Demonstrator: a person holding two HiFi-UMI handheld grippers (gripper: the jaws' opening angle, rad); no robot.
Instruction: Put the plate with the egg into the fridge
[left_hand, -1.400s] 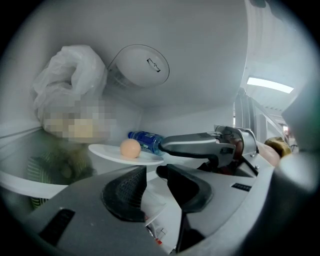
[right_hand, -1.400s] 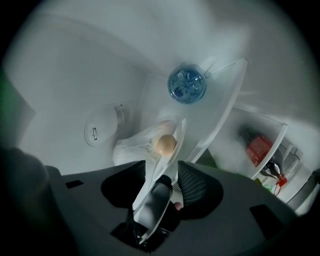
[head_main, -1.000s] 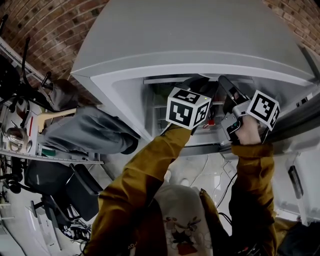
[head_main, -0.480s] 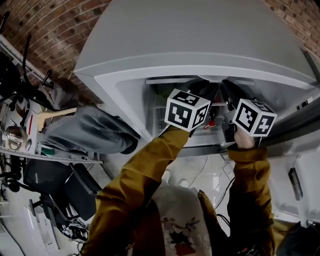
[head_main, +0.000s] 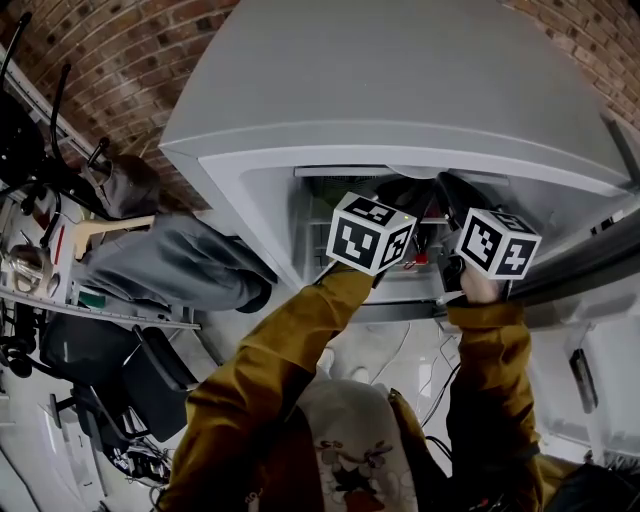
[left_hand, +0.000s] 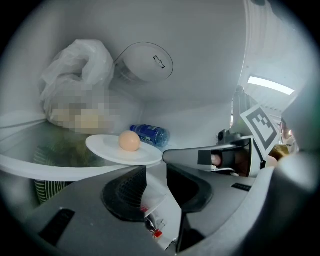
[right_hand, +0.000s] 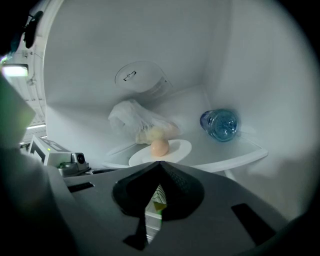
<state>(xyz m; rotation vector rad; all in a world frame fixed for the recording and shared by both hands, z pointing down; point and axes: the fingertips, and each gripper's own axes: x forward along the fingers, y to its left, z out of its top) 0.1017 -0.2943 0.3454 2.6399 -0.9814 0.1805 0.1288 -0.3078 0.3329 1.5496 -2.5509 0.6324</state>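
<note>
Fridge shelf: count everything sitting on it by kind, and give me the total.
Plate: 1
Egg: 1
Bottle: 1
Bag: 1
Total: 4

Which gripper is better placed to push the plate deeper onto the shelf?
Probably the right. The right gripper has its jaws shut into one tip, with the plate and egg straight ahead. The left gripper has its jaws open, and the plate lies left of their line.
</note>
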